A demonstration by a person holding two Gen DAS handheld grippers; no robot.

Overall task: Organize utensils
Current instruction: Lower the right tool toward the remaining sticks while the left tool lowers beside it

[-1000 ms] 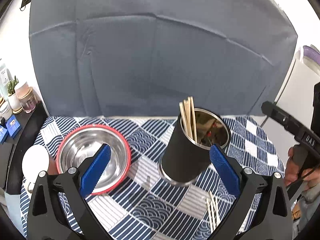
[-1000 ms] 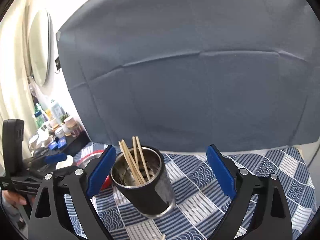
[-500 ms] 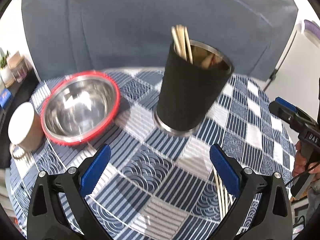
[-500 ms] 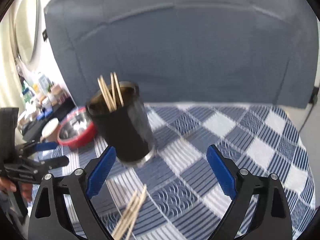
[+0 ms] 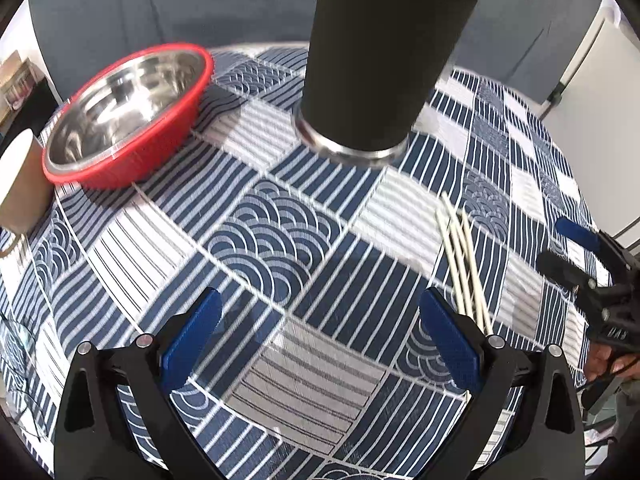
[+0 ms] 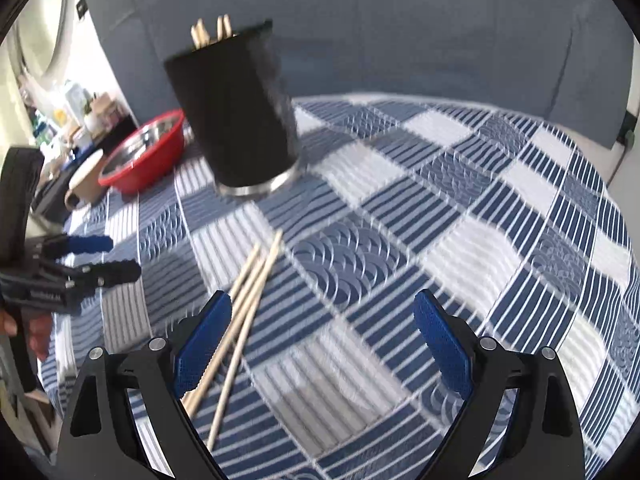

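Wooden chopsticks (image 6: 244,300) now lie nearer both grippers, whose fingers stay spread apart, gripping nothing.

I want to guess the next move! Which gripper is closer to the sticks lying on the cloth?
Probably the right gripper: the loose chopsticks run under its left finger, jaws open. They lie beyond the left gripper, past its right finger.

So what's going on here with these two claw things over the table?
A person holds a claw in each hand, tidying chopsticks. Both the left claw and right claw are open and empty, low over the patterned tablecloth. A few loose chopsticks lie on the cloth, and some already stand in the black utensil holder. A red-rimmed steel bowl and a paper cup sit beyond.
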